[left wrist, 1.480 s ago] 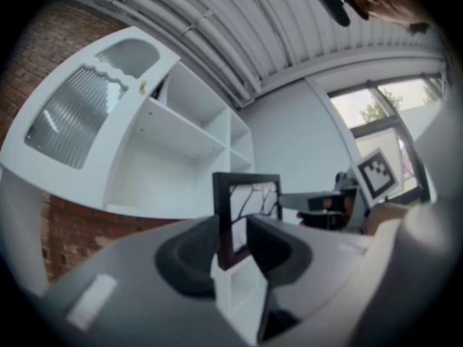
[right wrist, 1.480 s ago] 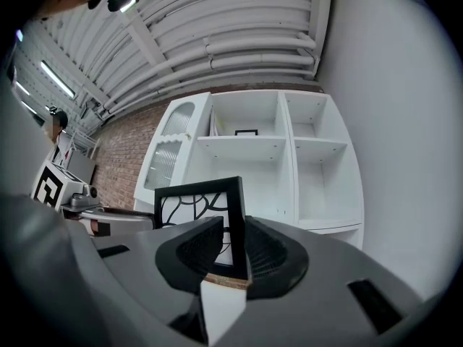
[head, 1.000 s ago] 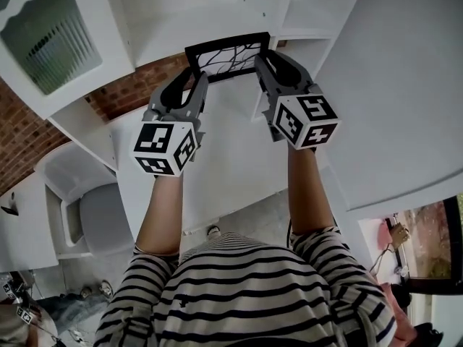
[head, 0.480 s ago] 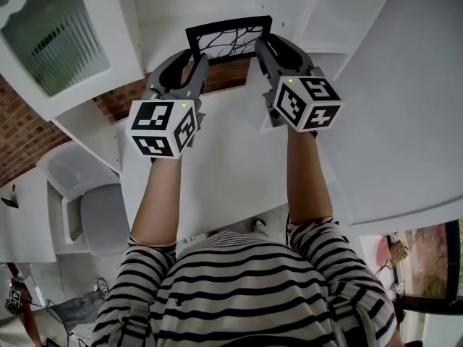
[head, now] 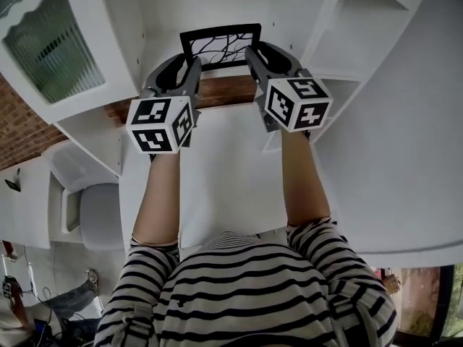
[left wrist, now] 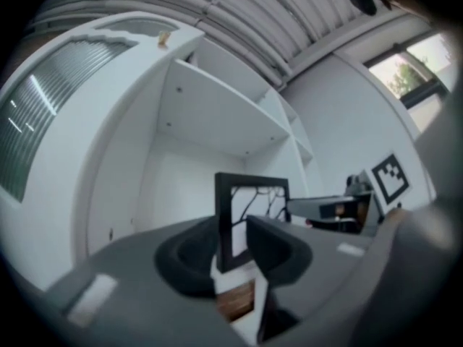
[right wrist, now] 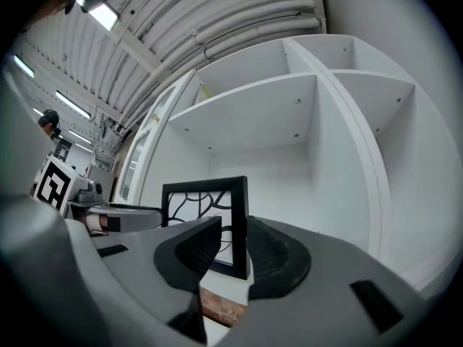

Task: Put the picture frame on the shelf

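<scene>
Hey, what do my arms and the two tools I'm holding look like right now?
The left tool and right tool are dark grey, each with curved jaws and a white cube of black square markers. The right one's jaws are opening, the picture frame between them. You wear a black-and-white striped shirt with short sleeves.

In the head view the bottom edge of the picture frame [head: 221,47] is hidden, so whether it rests on the shelf [right wrist: 289,194] cannot be told, and the blurred left gripper view leaves unclear whether the left claw [left wrist: 233,241] presses it.
</scene>
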A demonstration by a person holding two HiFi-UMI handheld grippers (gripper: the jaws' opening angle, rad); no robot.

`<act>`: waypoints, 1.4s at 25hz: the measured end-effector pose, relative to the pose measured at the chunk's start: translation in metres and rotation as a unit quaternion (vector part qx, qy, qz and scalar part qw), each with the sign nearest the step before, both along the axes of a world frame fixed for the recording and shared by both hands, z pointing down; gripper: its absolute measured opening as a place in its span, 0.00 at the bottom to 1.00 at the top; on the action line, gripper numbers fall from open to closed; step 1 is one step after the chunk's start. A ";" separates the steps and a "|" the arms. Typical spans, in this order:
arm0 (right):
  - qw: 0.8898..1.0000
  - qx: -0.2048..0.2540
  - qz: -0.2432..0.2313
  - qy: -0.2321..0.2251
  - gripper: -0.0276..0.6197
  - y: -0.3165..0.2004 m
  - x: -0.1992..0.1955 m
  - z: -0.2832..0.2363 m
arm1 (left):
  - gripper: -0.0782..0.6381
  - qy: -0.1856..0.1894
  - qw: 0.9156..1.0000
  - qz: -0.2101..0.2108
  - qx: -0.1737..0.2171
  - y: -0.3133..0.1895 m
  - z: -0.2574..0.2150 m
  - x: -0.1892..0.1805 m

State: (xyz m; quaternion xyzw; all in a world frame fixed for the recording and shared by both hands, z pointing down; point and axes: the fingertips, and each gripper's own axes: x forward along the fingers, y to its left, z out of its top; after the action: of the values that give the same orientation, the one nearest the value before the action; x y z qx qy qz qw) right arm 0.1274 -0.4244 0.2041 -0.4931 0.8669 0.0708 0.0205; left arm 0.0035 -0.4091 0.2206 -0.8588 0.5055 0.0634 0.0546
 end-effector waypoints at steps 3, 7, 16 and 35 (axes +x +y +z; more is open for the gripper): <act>1.000 -0.011 -0.012 0.006 0.17 -0.008 0.003 0.006 | 0.26 -0.003 1.000 -0.019 -0.008 -0.008 0.003 0.003; 0.999 -0.024 -0.028 -0.002 0.17 -0.018 0.004 0.014 | 0.26 -0.012 0.999 -0.038 -0.014 -0.017 0.006 0.005; 0.999 -0.030 -0.041 -0.007 0.17 -0.024 0.005 0.021 | 0.26 -0.018 0.998 -0.060 -0.013 -0.025 0.008 0.005; 0.999 -0.013 -0.030 -0.022 0.18 -0.021 0.004 0.020 | 0.27 -0.001 0.998 -0.056 -0.001 -0.022 0.005 0.004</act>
State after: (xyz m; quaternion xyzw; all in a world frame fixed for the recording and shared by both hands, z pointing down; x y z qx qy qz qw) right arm 0.1317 -0.4457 0.2243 -0.4680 0.8817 0.0481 0.0348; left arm 0.0070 -0.4312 0.2258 -0.8291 0.5530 0.0593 0.0574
